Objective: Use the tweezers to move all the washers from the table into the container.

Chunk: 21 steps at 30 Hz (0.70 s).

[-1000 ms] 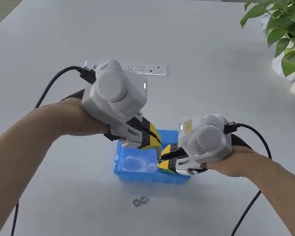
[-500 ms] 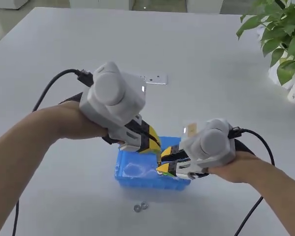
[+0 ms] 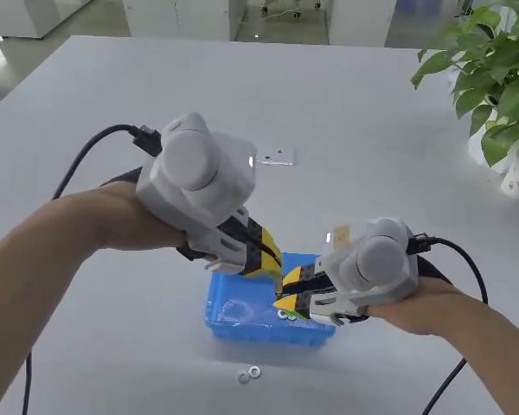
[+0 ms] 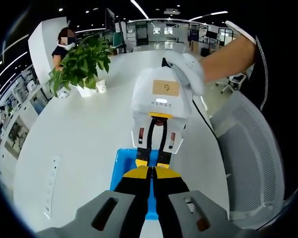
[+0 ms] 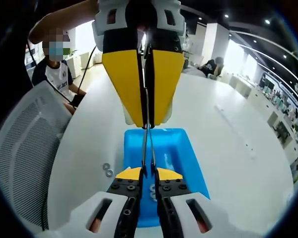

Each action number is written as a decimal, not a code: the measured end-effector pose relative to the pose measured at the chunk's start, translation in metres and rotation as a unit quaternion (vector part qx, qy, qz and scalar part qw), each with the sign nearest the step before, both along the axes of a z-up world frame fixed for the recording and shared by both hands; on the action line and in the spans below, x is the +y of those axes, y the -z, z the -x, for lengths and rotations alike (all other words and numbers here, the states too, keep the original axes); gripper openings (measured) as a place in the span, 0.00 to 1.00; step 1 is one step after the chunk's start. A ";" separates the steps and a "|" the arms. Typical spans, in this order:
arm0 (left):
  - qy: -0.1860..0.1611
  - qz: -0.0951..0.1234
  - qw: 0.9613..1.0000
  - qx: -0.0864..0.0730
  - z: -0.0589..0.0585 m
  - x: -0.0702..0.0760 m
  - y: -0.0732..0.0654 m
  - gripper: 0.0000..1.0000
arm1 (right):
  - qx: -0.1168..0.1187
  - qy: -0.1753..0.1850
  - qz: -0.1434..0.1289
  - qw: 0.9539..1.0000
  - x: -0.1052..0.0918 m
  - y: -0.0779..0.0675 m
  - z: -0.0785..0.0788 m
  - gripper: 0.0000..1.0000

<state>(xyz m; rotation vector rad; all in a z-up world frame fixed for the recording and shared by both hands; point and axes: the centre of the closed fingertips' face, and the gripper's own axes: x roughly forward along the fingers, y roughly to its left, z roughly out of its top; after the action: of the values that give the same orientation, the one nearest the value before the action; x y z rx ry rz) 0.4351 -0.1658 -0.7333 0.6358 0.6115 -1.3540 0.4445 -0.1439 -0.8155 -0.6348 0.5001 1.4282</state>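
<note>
While tweezers (image 5: pixel 144 146) stay over container (image 3: pixel 229 324), washer (image 3: pixel 285 315) prob. now inside.

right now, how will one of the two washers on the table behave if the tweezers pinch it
The washers look small, thin and metal, so probably light and stiff. Lying flat on the smooth table, one would likely slide when nudged. Shiny and round, it may slip from the tweezers or roll if dropped on edge.

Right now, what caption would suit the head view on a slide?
Left gripper and right gripper face each other over a blue plastic container, two small metal washers lying on the white table nearby.
</note>
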 end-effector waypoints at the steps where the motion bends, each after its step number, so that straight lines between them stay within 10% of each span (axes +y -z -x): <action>1: 0.001 -0.001 1.000 -0.002 0.001 0.000 0.000 0.05 | 0.000 0.000 0.000 1.000 0.000 -0.001 0.001 0.11; 21: -0.010 0.001 1.000 0.006 0.028 0.010 -0.002 0.05 | 0.002 -0.008 -0.003 1.000 0.007 -0.003 0.031 0.11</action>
<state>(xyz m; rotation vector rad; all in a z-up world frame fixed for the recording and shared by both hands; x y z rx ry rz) 0.4069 -0.1561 -0.7315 0.6181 0.6242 -1.3414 0.4133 -0.1373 -0.8122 -0.6331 0.4945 1.4464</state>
